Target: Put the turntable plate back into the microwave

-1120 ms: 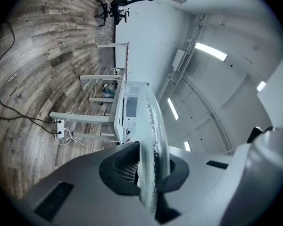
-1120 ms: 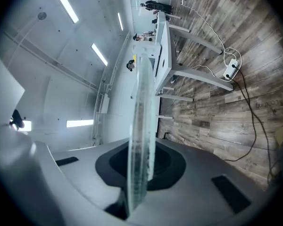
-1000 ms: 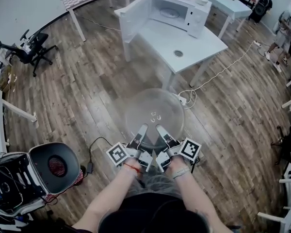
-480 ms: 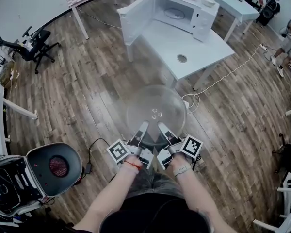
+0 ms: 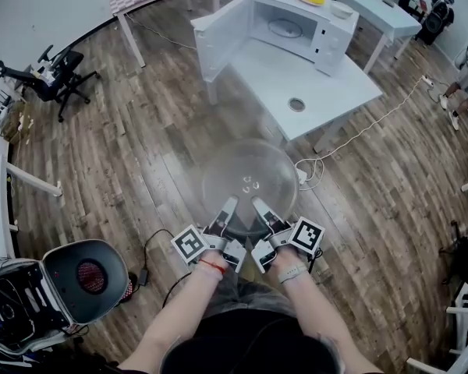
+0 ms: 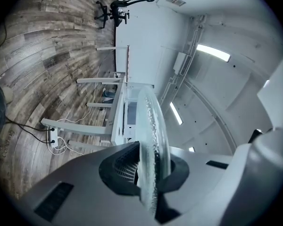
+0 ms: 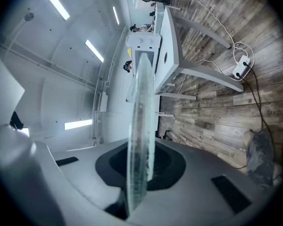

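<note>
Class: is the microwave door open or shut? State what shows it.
Open. The microwave has its door swung out to the side, so the cavity shows, with a ring on its floor.

Red wristband (image 5: 210,267); black-white marker cubes (image 5: 189,245); dark clothing (image 5: 242,349).

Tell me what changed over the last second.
The microwave and its white table sit slightly lower and larger in the head view, so the person seems to have edged toward them. Nothing grasped or released: the left gripper and right gripper still clamp the near rim of the turntable plate, carried over the floor. The microwave door stays open.
</note>
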`<state>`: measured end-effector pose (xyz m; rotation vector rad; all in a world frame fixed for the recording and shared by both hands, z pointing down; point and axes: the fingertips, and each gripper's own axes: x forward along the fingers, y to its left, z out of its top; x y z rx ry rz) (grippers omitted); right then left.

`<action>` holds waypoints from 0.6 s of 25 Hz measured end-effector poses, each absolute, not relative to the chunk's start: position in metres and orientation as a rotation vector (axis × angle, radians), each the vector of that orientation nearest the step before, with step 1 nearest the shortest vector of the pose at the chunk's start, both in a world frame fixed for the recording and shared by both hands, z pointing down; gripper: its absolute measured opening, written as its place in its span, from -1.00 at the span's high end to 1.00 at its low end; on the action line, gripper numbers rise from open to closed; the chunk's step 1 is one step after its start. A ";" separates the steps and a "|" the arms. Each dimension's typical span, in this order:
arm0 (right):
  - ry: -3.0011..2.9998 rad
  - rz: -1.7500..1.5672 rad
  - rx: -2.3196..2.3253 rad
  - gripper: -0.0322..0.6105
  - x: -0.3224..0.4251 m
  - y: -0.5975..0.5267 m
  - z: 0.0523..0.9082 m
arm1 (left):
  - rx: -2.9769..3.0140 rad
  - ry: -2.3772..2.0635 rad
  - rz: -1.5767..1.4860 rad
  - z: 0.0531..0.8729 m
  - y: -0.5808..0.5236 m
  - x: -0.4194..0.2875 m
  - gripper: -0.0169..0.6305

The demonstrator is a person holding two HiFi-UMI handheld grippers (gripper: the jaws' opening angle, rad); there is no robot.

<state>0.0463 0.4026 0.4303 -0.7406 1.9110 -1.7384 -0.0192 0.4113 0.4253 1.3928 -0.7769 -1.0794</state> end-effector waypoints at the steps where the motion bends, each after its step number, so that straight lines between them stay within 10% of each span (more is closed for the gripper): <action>1: 1.907 -1.739 -0.742 0.77 0.045 0.398 0.431 | 1.391 -0.775 -1.078 0.426 0.406 -0.020 0.85; 15: 1.815 -1.705 -0.834 0.77 0.033 0.293 0.430 | 1.402 -0.708 -0.986 0.425 0.293 -0.033 0.85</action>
